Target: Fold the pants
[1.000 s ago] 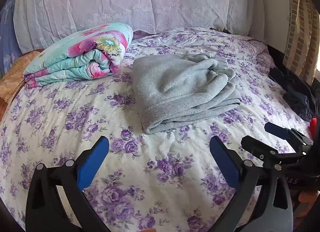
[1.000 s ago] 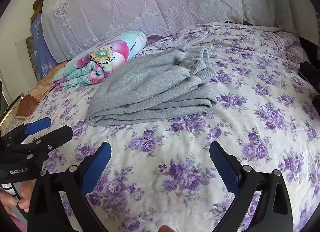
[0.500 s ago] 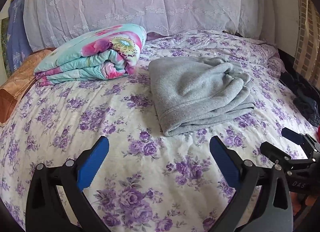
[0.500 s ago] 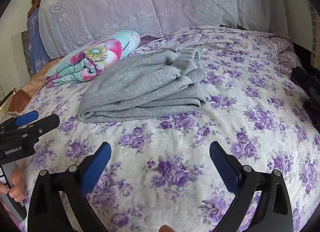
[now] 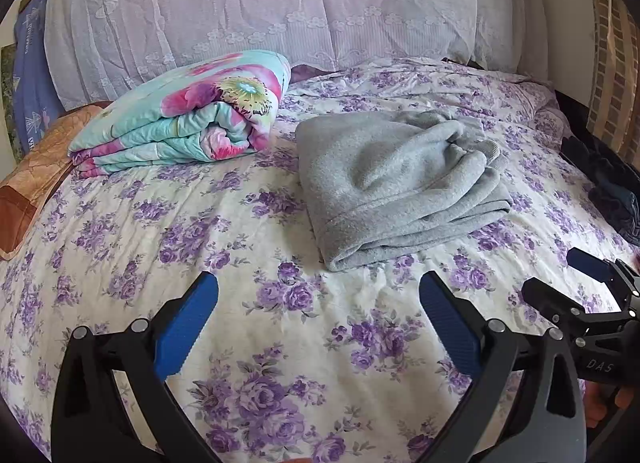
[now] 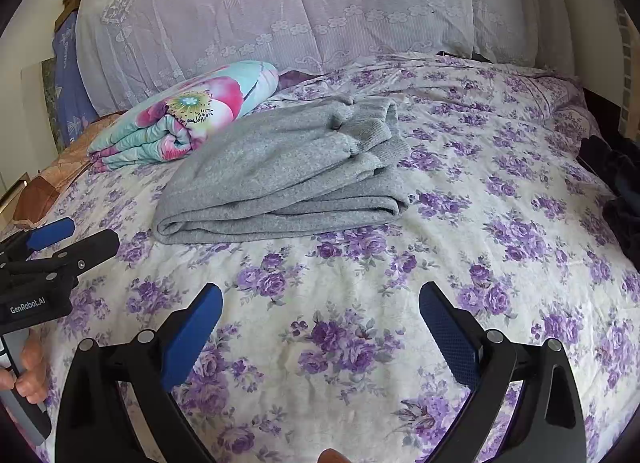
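Observation:
Grey fleece pants (image 5: 396, 183) (image 6: 288, 175) lie folded into a thick stack on the purple-flowered bed sheet (image 5: 280, 303). My left gripper (image 5: 318, 323) is open, low over the sheet, well short of the pants and holding nothing. My right gripper (image 6: 320, 327) is also open and empty, nearer the bed's front than the stack. Each gripper shows in the other's view: the right gripper (image 5: 580, 283) at the right edge, the left gripper (image 6: 60, 247) at the left edge with a hand on its handle.
A folded floral quilt (image 5: 188, 119) (image 6: 184, 115) lies left of the pants near the lace-covered pillows (image 5: 280, 11). Dark clothes (image 5: 612, 191) (image 6: 624, 191) sit at the bed's right edge. An orange-brown cushion (image 5: 36, 175) lies far left.
Both grippers have drawn back and turned a little left, so the folded pants look farther away. The pants have not moved. Both grippers stay open.

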